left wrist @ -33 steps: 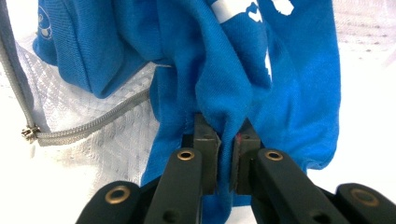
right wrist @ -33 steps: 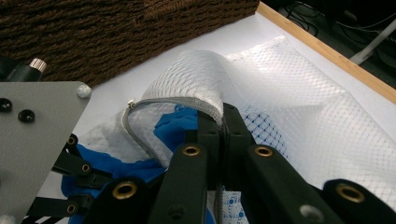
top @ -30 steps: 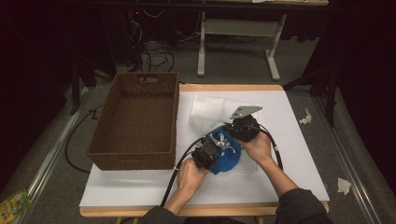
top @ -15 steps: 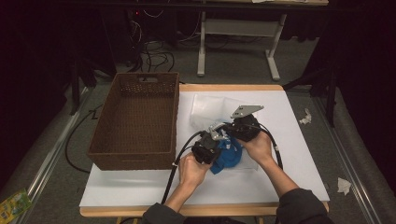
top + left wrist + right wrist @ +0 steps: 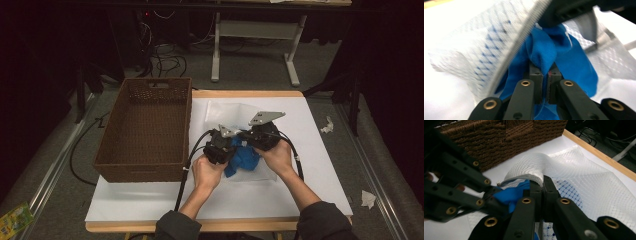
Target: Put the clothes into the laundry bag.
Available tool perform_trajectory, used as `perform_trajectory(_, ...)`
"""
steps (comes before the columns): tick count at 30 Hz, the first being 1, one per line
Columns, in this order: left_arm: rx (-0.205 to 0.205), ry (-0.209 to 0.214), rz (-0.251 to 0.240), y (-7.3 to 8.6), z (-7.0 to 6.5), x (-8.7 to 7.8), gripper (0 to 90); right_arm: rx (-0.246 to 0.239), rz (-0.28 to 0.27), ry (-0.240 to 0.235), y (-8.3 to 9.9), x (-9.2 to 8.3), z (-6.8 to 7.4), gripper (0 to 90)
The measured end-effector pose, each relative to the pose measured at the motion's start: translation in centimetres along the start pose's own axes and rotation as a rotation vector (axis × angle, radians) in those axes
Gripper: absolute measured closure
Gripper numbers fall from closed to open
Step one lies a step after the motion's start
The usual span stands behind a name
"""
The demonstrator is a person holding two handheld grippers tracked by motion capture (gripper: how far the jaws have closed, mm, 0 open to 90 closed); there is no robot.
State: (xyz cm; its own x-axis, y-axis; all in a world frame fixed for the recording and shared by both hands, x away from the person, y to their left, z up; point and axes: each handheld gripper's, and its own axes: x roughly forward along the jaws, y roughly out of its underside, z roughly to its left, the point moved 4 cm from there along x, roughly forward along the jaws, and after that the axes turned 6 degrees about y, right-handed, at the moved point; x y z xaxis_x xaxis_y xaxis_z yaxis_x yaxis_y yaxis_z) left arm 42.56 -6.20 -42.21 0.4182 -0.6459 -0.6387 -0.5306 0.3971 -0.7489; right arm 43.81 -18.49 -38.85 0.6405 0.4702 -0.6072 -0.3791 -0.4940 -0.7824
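Cloth (image 5: pixel 544 50) half-hidden under mesh bag (image 5: pixel 579 172); tools overlap

Lighting: dim room, dark surround; white table sheet (image 5: pixel 300 120) brightest, lit from above. Gripper views: near mesh bag (image 5: pixel 486 37) motion-blurred, jaws soft-focused, far edges overexposed. No harsh shadows.

The worktop (image 5: pixel 150 210) has a white top and a light wood edge. On its left side sits a brown woven basket (image 5: pixel 145 130) — big, deep and long, with a handle hole at the far end. Just beside it, near the middle, a see-through white mesh bag (image 5: pixel 227 112) lies on the white top, with a blue cloth (image 5: pixel 245 159) partly inside it — the bag's edge is lifted off the top.
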Motion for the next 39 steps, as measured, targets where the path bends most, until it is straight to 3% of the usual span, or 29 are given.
perform_trajectory(11, -0.033, -0.081, -0.04, -1.0, 1.1, 1.3, 86.5, -0.004, -0.004, -0.016, -0.1, -0.3, -0.1, 89.8)
perform_trajectory(19, -0.052, -0.138, -0.095, -1.3, 1.9, 2.2, 86.3, 0.015, -0.004, -0.027, -0.1, -0.2, -0.3, 89.8)
perform_trajectory(29, -0.052, -0.173, -0.059, -0.9, 3.0, 4.0, 85.2, 0.051, 0.027, -0.048, 0.6, 0.6, -0.5, 89.8)
perform_trajectory(35, -0.022, -0.174, -0.011, -0.4, 3.0, 4.6, 83.4, 0.053, 0.042, -0.047, 0.8, 0.9, -0.5, 89.8)
perform_trajectory(39, -0.031, -0.165, -0.006, -0.2, 3.2, 4.3, 73.1, 0.058, 0.039, -0.038, 0.8, 1.0, -0.7, 89.8)
